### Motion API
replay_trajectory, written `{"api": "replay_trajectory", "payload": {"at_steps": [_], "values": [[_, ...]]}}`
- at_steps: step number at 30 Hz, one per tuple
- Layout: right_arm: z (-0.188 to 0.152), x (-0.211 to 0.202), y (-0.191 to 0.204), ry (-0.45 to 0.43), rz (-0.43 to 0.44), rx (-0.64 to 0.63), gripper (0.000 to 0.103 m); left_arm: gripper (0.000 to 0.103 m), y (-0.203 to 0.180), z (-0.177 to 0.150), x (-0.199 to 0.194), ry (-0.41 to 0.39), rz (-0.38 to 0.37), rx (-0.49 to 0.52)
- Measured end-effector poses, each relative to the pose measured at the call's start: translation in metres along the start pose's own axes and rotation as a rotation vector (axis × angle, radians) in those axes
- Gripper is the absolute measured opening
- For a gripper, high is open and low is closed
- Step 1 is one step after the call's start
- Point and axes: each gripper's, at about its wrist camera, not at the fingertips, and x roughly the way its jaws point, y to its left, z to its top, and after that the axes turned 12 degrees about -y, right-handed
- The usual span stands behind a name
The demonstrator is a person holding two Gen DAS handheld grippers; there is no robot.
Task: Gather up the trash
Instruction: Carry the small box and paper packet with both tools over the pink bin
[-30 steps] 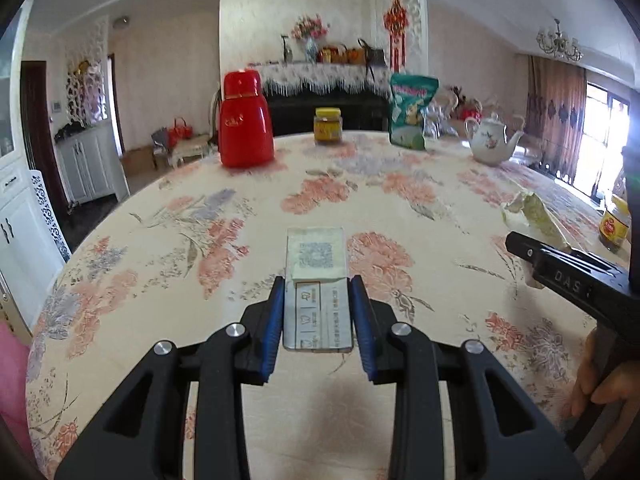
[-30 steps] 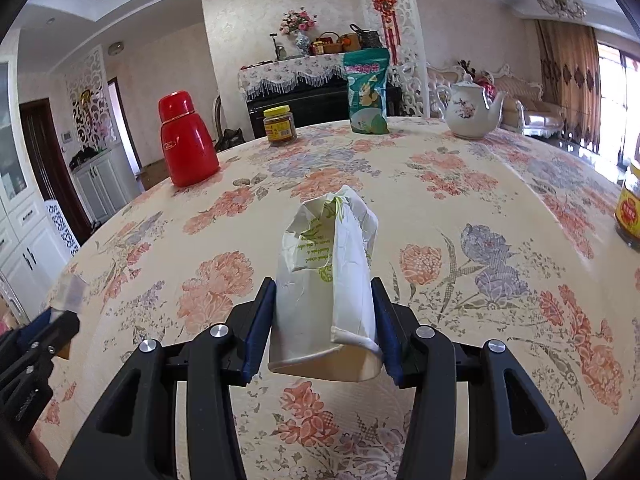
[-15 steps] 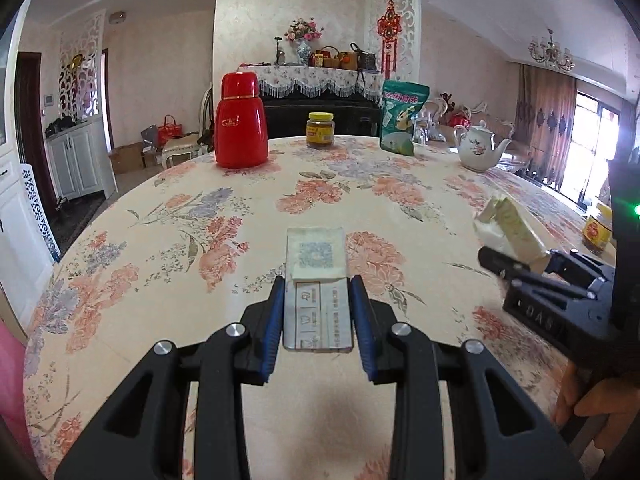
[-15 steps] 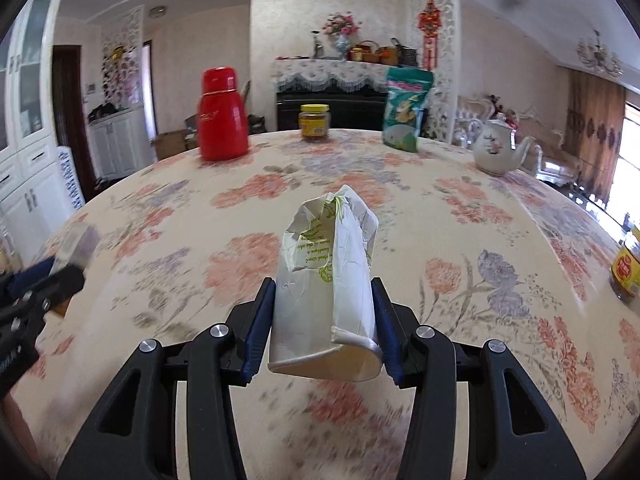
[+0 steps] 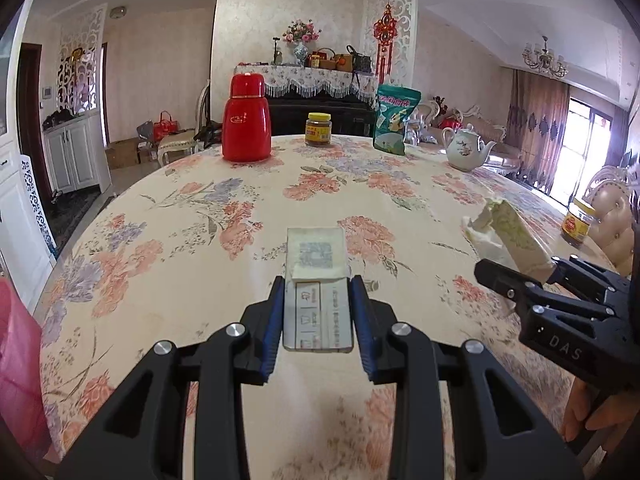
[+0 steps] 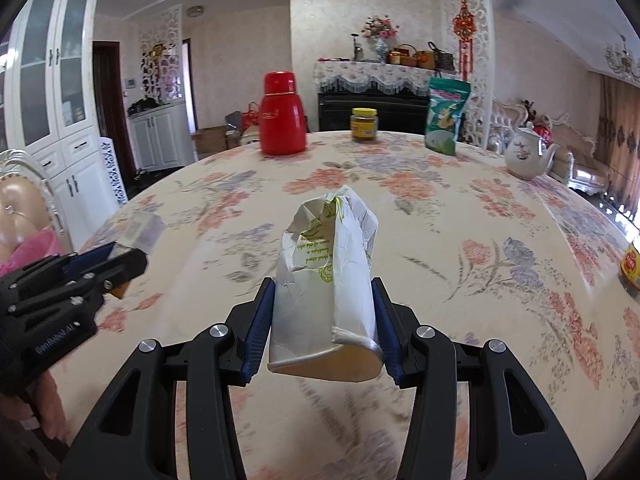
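Note:
My left gripper is shut on a small flat white box with a QR code, held above the floral tablecloth. My right gripper is shut on a crumpled white paper cup with green print, also held above the table. The right gripper with its cup shows at the right of the left wrist view. The left gripper with its box shows at the left of the right wrist view.
At the table's far side stand a red thermos, a yellow-lidded jar, a green snack bag and a white teapot. Another jar stands at the right edge. Something pink lies at the left edge.
Both grippers have swung leftward while keeping their loads. The right gripper and its cup have come further into the left wrist view, closer to the left gripper.

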Motion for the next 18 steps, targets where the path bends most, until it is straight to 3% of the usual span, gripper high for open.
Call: {"api": "replay_trajectory", "payload": {"at_steps": [12, 18], "values": [[0.0, -0.025, 0.039, -0.028, 0.062, -0.042, 0.046, 0.032, 0.016, -0.007, -0.045, -0.047, 0.011, -0.006], [0.002, -0.026, 0.059, -0.033, 0.088, -0.064, 0.047, 0.032, 0.034, -0.015, -0.059, -0.048, 0.051, -0.008]]}}
